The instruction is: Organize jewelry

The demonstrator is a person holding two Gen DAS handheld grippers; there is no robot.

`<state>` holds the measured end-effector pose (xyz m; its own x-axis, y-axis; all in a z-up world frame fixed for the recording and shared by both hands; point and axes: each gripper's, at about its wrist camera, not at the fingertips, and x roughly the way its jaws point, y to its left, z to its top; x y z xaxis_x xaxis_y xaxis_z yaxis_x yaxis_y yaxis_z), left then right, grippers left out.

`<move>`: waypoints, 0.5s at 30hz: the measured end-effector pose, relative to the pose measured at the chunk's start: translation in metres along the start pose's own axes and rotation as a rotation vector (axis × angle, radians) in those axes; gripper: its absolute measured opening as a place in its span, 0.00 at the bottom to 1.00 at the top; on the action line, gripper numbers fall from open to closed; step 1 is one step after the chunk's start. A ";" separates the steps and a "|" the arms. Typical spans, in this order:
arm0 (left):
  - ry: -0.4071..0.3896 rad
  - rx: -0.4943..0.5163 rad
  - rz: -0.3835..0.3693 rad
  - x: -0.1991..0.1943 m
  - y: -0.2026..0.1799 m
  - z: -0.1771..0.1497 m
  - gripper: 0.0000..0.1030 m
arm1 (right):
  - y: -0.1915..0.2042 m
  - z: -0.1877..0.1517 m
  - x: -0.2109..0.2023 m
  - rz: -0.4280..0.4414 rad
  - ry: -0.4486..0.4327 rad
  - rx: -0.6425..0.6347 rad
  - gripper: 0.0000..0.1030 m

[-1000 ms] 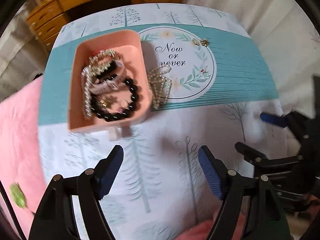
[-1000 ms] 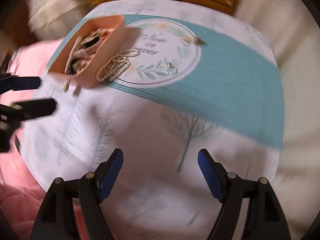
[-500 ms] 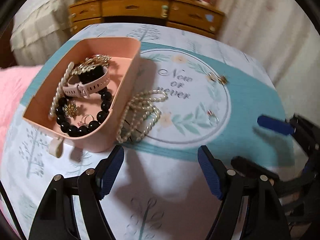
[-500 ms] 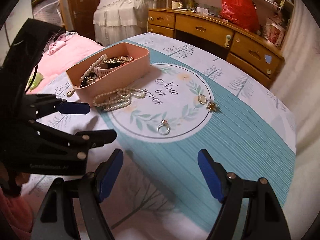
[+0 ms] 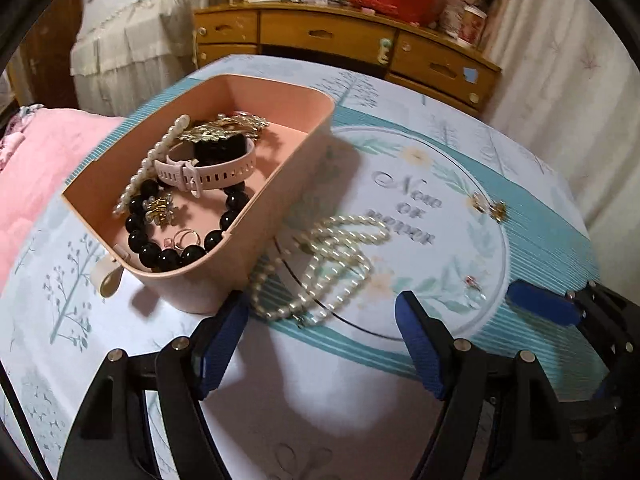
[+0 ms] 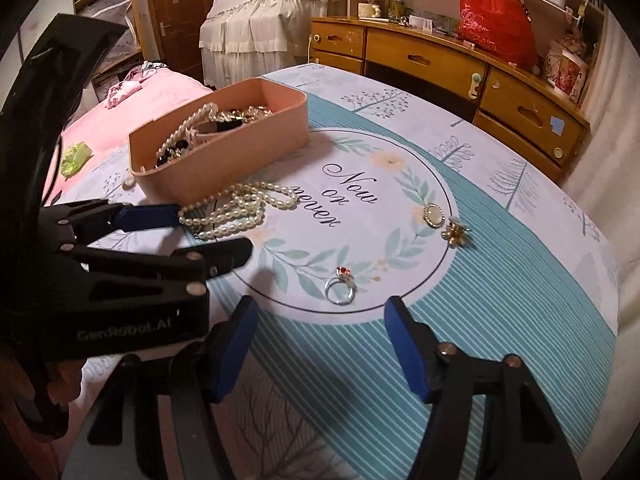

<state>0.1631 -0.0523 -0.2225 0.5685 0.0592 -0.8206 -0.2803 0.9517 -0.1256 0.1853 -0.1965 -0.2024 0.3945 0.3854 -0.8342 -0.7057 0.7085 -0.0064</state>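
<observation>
A pink box holds a pink watch, a black bead bracelet, pearls and gold pieces. A pearl necklace lies on the cloth beside the box. My left gripper is open and empty, just short of the necklace; it also shows in the right wrist view. A silver ring with a red stone, a pearl brooch and a gold earring lie on the round print. My right gripper is open and empty, just before the ring.
The table wears a teal and white cloth with a "Now or never" print. A pink blanket lies at the left. A wooden dresser with a red bag stands behind the table.
Both grippers have come down and forward towards the table. The left has closed in on the necklace, the right on the ring. Both stay open.
</observation>
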 end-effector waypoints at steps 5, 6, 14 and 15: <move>-0.032 0.076 0.033 0.008 -0.009 0.004 0.72 | 0.000 0.004 0.010 -0.020 0.012 0.020 0.51; -0.037 0.078 0.030 0.009 -0.008 0.004 0.72 | 0.000 0.004 0.012 -0.030 0.013 0.017 0.51; -0.080 0.089 0.053 0.010 -0.011 0.007 0.41 | -0.001 0.003 0.013 -0.029 -0.030 0.022 0.14; -0.084 0.091 0.052 0.007 -0.010 0.005 0.27 | -0.001 0.003 0.013 -0.027 -0.032 0.032 0.15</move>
<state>0.1743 -0.0601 -0.2242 0.6188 0.1309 -0.7745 -0.2424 0.9697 -0.0298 0.1934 -0.1902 -0.2117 0.4321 0.3843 -0.8158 -0.6755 0.7372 -0.0105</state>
